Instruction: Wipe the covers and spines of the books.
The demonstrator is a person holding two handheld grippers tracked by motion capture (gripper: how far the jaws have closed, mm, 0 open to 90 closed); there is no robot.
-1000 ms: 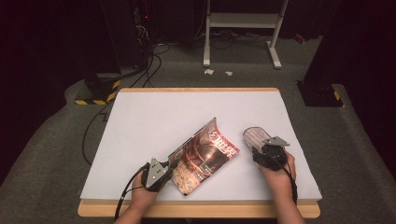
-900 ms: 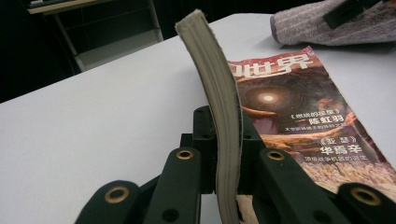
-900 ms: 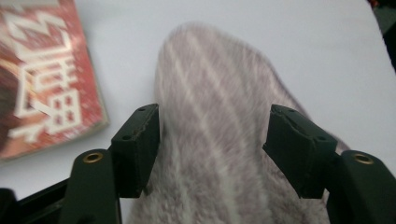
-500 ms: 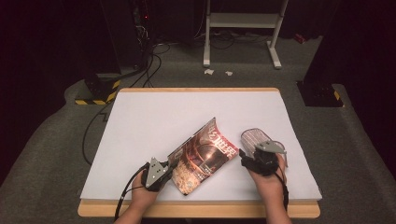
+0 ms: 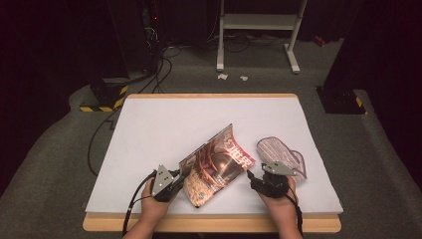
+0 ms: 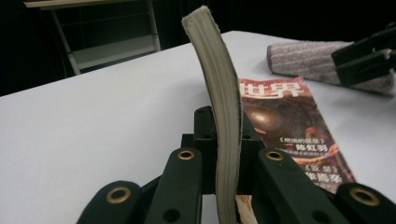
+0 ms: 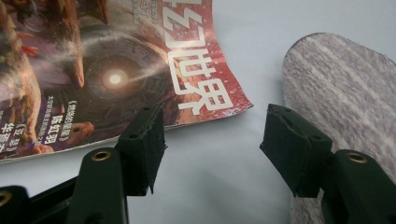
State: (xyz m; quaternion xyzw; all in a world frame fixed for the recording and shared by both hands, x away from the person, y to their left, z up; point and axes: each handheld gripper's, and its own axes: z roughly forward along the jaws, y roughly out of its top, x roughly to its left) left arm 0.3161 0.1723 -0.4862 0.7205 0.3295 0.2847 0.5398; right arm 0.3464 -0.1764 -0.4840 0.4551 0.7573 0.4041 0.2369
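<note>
A glossy red magazine lies half open on the white table. My left gripper is shut on a raised bundle of its pages, which stands bent between the jaws of my left gripper. The cover lies flat. My right gripper hovers open just right of the cover's corner. Its jaws have just been closing a little, with only bare table between them in the right gripper view. A grey striped cloth lies to its right.
The grey cloth sits close beside the right jaw. In the left gripper view the cloth lies beyond the magazine, with the right gripper in front of it. A metal stand and cables are on the floor.
My right gripper has moved left and toward the near edge, off the cloth and up to the magazine's corner. The left gripper and its pages have stayed put.
</note>
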